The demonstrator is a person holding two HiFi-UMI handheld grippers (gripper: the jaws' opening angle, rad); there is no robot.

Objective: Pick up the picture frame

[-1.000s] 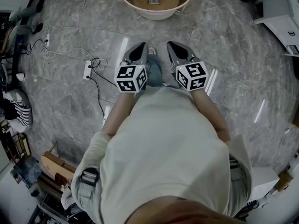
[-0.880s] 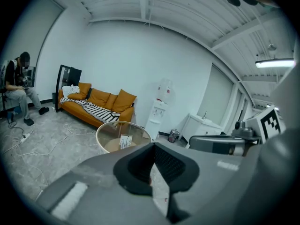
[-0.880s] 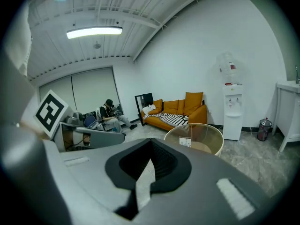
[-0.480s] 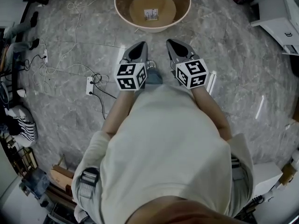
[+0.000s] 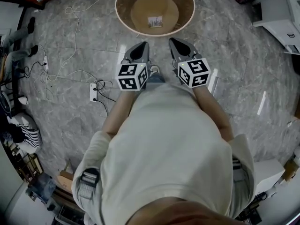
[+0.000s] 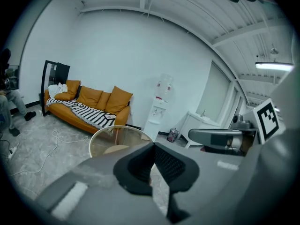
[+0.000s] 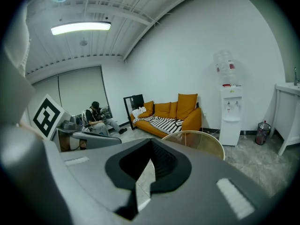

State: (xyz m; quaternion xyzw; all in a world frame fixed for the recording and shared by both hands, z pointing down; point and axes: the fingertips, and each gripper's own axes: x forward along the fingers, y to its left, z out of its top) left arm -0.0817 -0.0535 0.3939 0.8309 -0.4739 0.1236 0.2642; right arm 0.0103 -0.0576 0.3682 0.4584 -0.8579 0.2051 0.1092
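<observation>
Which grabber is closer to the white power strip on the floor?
The left gripper: the power strip lies on the floor left of it; the right gripper is farther away.

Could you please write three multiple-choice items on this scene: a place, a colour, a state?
1. Where is the picture frame? A on a shelf; B inside the rim of the round table; C on a chair.
2. What colour is the sofa? A orange; B green; C black.
3. How are the left tool and right tool? A wide open; B shut, empty; C shut on cloth.
Key: 1 B, head view shows it within the rim; 2 A, orange cushions; 3 B, jaws meet, nothing between.
</observation>
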